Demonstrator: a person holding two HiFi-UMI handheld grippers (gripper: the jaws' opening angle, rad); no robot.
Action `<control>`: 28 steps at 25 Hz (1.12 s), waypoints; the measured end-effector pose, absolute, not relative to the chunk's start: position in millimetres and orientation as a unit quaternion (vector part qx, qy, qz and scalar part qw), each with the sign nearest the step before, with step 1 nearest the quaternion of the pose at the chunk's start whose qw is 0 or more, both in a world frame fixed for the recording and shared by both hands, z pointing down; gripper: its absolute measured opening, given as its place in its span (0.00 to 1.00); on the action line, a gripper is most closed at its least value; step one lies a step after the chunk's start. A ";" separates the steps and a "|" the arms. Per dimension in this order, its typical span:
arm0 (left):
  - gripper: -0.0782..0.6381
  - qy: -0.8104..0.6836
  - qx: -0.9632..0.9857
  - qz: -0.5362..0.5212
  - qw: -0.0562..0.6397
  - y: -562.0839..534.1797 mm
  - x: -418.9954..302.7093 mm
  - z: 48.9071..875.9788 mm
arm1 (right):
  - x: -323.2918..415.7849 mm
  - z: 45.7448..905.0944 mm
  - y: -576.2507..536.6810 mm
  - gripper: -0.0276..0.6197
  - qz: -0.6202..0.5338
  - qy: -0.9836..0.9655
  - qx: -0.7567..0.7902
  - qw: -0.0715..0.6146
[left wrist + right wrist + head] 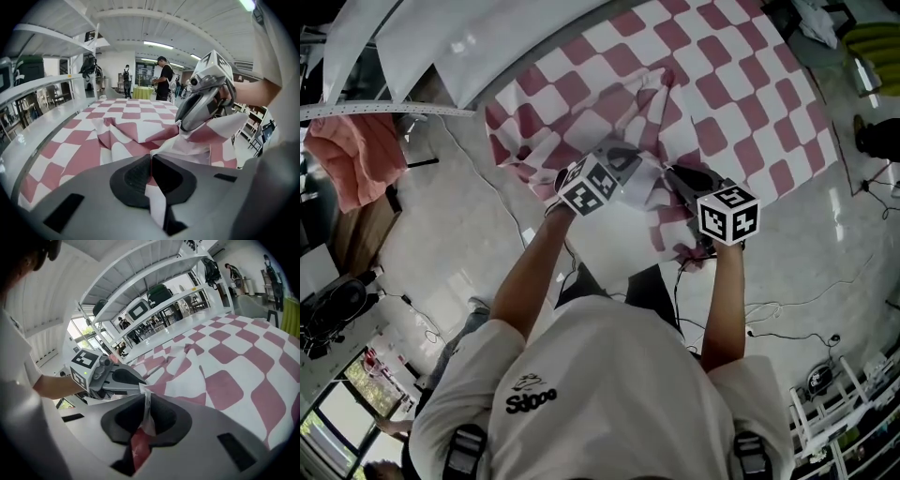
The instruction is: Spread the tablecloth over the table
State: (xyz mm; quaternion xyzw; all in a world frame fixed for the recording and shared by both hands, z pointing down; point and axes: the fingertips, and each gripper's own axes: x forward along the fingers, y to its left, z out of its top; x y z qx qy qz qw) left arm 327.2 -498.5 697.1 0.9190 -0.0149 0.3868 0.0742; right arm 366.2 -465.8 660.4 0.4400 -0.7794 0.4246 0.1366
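Observation:
A red-and-white checked tablecloth (722, 84) covers the far part of the table and lies bunched in folds at the near end. My left gripper (628, 167) is shut on a pinched fold of the tablecloth (117, 136), and a strip of cloth runs between its jaws (151, 161). My right gripper (677, 176) is close beside it, shut on another fold of the tablecloth (225, 362) that hangs between its jaws (146, 401). Each gripper shows in the other's view: the right gripper (202, 105) and the left gripper (107, 376), both holding raised cloth.
A bare grey strip of table (30, 138) runs along the cloth's left side. A white shelving rack (412, 56) stands to the left, with a pink cloth (356, 159) hanging from it. Cables (787, 319) trail on the floor to the right. People (165, 77) stand beyond the far end.

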 end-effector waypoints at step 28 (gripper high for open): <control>0.15 -0.017 0.975 0.180 0.126 -409.1 180.9 513.0 | 302.0 497.2 -340.1 0.11 0.276 -0.750 0.586 0.132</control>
